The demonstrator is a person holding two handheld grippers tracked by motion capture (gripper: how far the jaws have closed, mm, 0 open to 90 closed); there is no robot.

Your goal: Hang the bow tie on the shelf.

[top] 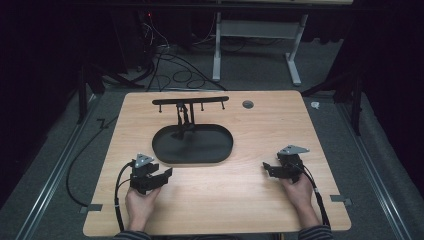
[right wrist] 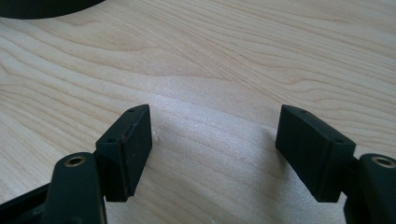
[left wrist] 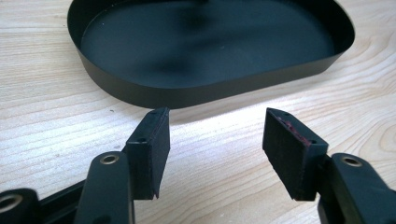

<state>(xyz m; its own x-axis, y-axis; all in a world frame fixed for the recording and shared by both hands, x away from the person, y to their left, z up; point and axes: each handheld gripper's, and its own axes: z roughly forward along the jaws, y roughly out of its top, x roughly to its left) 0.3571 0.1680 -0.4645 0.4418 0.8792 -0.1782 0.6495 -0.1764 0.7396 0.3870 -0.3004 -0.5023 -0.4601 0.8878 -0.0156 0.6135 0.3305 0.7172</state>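
Note:
A black oval tray [top: 210, 152] lies at the middle of the wooden table, with a thin black stand [top: 189, 102] rising from its far side and carrying a crossbar with small hooks. My left gripper [top: 165, 175] rests on the table just near-left of the tray, held by a hand, its jaws open and empty. In the left gripper view the left gripper [left wrist: 215, 135] faces the tray's near wall [left wrist: 196, 91]. My right gripper [top: 266, 167] sits at the table's right, jaws apart and pointing left. The right gripper [right wrist: 214, 135] hovers over bare wood, the tray's edge [right wrist: 42, 7] far off.
The wooden table [top: 260, 200] has a small round grey grommet [top: 247, 104] near its far edge. Beyond the table are a white desk frame [top: 257, 47] and loose cables [top: 175, 75] on the floor. Metal rails run along both sides.

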